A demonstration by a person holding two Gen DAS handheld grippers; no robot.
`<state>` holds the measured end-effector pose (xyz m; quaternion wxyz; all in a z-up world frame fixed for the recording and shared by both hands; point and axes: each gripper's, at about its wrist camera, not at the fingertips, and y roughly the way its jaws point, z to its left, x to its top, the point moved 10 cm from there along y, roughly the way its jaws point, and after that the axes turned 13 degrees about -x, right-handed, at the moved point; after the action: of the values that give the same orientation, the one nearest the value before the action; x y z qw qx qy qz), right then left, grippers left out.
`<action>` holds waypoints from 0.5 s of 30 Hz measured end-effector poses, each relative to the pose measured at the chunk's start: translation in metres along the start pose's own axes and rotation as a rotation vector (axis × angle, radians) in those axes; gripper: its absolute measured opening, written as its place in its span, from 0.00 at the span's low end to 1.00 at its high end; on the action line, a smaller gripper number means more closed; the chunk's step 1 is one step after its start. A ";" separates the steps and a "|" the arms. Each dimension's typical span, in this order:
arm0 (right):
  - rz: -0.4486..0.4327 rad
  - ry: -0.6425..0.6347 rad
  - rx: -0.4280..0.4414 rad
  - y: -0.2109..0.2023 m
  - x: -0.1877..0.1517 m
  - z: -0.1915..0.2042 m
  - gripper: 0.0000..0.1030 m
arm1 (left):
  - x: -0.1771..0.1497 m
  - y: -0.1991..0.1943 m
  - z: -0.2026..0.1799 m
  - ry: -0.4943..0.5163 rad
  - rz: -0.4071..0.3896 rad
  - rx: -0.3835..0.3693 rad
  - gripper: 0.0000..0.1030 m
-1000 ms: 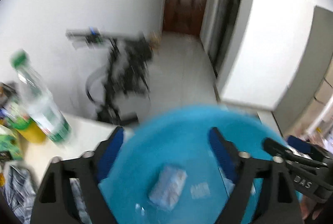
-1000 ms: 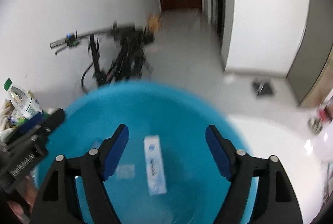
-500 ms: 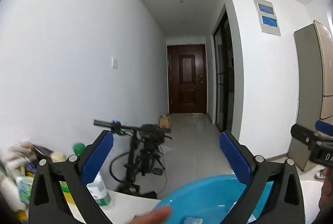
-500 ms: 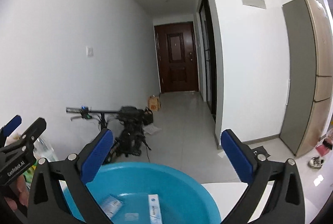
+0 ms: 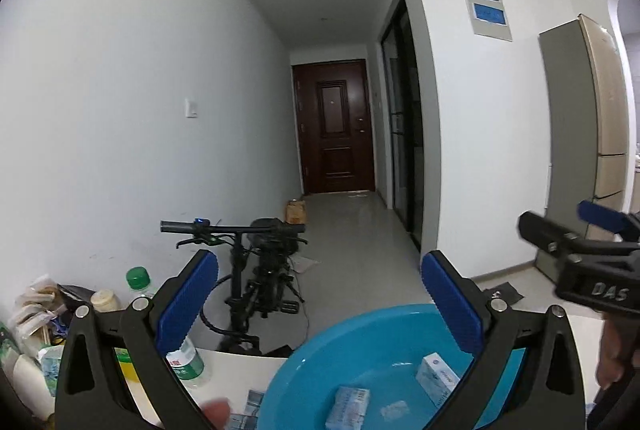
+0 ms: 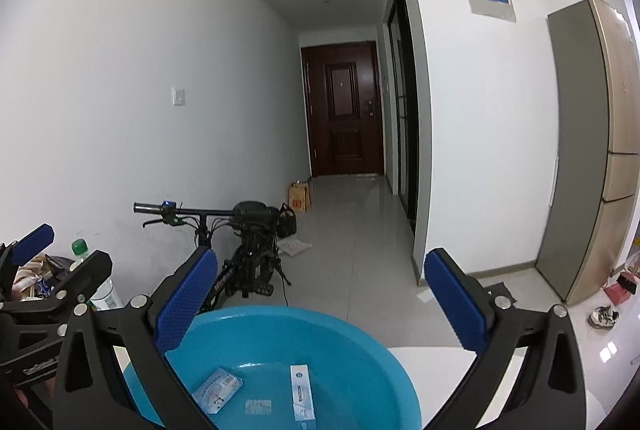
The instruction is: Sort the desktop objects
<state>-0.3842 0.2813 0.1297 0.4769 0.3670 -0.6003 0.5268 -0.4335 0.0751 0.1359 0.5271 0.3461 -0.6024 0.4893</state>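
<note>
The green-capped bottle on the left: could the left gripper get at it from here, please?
Probably yes. The left gripper is open and empty, and the green-capped bottle stands upright just beyond its left finger, with only the jar and packets behind. It would need to swing left and dip.

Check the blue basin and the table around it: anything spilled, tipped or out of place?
Nothing stands out. The blue basin sits upright on the white table, holding a tissue pack and a slim box lying flat. The green-capped bottle stands upright. Both grippers are open and empty.
</note>
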 end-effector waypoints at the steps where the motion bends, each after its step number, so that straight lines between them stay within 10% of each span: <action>1: 0.010 0.000 -0.001 0.001 -0.002 -0.001 1.00 | 0.000 -0.001 0.003 0.004 0.003 0.034 1.00; 7: 0.051 -0.011 -0.005 0.007 -0.010 -0.004 1.00 | -0.025 0.022 -0.001 0.097 0.225 0.059 1.00; 15: 0.087 -0.019 -0.018 0.013 -0.017 -0.007 1.00 | -0.026 0.021 -0.012 0.052 0.194 0.000 1.00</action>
<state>-0.3903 0.2892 0.1100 0.4513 0.3412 -0.6250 0.5379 -0.4443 0.0904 0.1052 0.4927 0.2730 -0.6193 0.5470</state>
